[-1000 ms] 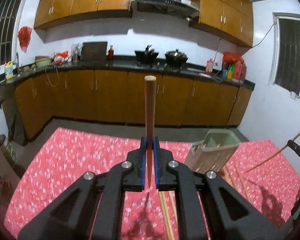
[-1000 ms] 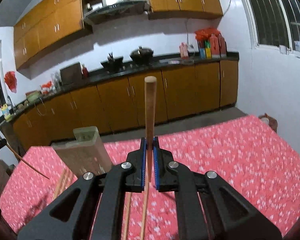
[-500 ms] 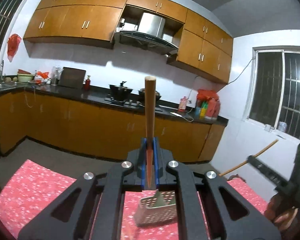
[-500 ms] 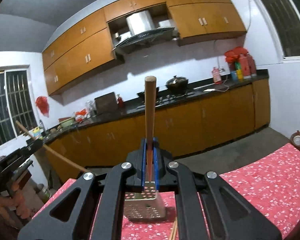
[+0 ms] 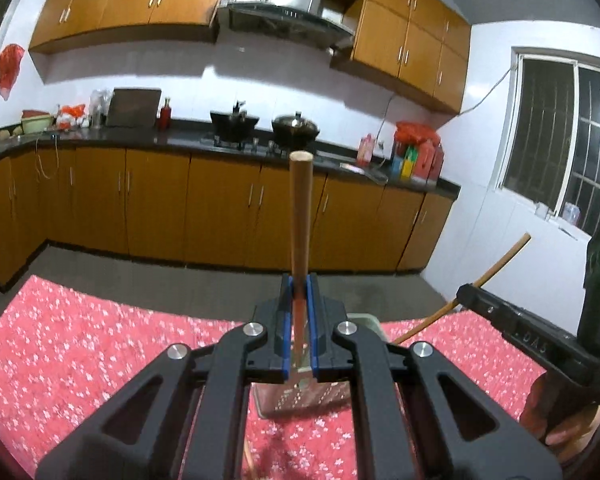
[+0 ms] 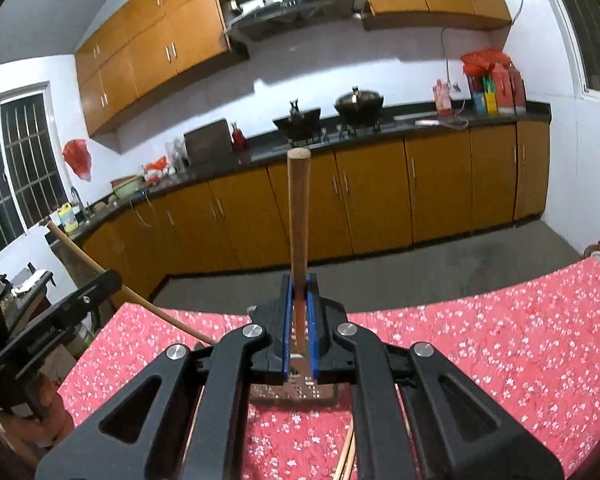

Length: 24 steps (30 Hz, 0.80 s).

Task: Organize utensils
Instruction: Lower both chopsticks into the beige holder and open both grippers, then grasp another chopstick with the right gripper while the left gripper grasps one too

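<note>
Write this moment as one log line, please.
left gripper: shut on wooden chopstick | right gripper: shut on second wooden chopstick | perforated holder: below

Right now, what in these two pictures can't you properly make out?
- Utensil holder, left wrist view: the left gripper covers its opening.
- Loose chopsticks, right wrist view: cut off by the frame's bottom edge.
- Countertop bottles: too small to read.

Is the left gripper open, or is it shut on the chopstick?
Shut on it. In the left wrist view the blue pads of the left gripper press both sides of the chopstick, which sticks out forward.
</note>
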{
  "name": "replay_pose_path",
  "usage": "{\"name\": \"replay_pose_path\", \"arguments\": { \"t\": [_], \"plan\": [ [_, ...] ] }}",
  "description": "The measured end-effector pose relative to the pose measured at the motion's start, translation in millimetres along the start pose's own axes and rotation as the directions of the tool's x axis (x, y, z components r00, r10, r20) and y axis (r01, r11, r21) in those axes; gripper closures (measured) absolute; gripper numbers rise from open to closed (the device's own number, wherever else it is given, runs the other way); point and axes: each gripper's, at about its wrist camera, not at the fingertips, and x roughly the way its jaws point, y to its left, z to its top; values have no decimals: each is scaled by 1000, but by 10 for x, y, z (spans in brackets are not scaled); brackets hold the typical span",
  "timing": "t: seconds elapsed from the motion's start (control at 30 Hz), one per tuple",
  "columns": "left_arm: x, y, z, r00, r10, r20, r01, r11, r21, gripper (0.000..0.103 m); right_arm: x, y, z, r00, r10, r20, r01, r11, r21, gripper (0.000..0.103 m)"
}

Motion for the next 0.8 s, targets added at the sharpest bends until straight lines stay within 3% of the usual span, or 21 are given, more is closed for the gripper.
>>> {"name": "replay_pose_path", "arguments": {
  "t": [0.03, 0.1, 0.13, 0.17, 0.53, 0.63, 0.8],
  "plan": [
    [19, 14, -28, 1000, 7, -9, -7, 1000, -2, 95, 0, 0, -7, 1000, 1, -4, -1, 1000, 0, 93],
    [11, 45, -78, 1000, 9, -15, -10, 1000, -5, 91, -28, 0, -18, 1000, -7, 3, 7, 1000, 2, 80],
    [6, 55, -81, 1000, 10, -16, -10, 1000, -9, 88, -40, -10, -19, 1000, -9, 9, 9, 1000, 5, 68],
    [-2, 62, -79, 1000, 11, -13, -11, 1000, -12, 83, -71, -3, -13, 1000, -10, 20, 10, 1000, 6, 65],
    [-431, 226, -30, 998, 10, 59, -6, 997, -74, 73, -573, -147, -54, 993, -46, 106, 42, 998, 36, 64],
    [-591, 365, -106, 998, 33, 62, -26, 994, -104, 71, -581, -288, -196, 993, -104, 63, 101, 994, 38, 64],
    [-617, 595, -473, 991, 130, -33, -133, 987, -93, 70, -291, -624, -737, 973, -169, -155, 181, 982, 63, 65]
  ]
}}
